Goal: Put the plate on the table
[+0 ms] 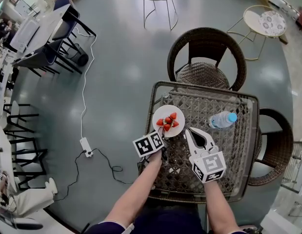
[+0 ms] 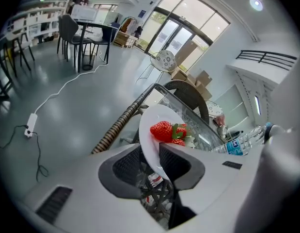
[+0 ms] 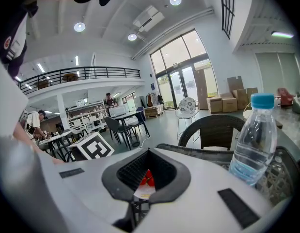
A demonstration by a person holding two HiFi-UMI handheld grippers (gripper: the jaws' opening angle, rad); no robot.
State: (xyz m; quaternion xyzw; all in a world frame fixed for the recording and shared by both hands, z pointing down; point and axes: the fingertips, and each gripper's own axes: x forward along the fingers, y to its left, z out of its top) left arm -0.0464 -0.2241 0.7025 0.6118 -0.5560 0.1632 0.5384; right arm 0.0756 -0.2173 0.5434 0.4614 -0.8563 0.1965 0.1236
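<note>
Down on the grey floor at far left, a white power strip [image 1: 86, 146] lies at the end of its cable, well apart from the wicker table [image 1: 238, 150]. At the table's near left corner my left gripper [image 1: 162, 137] reaches in over the edge. Its jaws are parted, and the near rim of the white plate [image 1: 163, 112] stands between the pads. The left gripper view shows one pad close against the rim and a sliver of gap on the other side, so the pads bracket the rim and do not pinch it. The plate rests on the tabletop near the left edge and carries a small heap of strawberries [image 1: 168, 122]. Just to the right of the plate, my right gripper [image 1: 197, 136] hovers over the tabletop with its jaws apart and nothing between them. Its own view catches the red fruit through the gap. Farther right, a clear water bottle [image 1: 222, 119] with a blue cap stands on the table, apart from the plate. One wicker chair [image 1: 208, 57] is drawn up at the far side, and a second chair [image 1: 275, 145] sits at the right edge.
</note>
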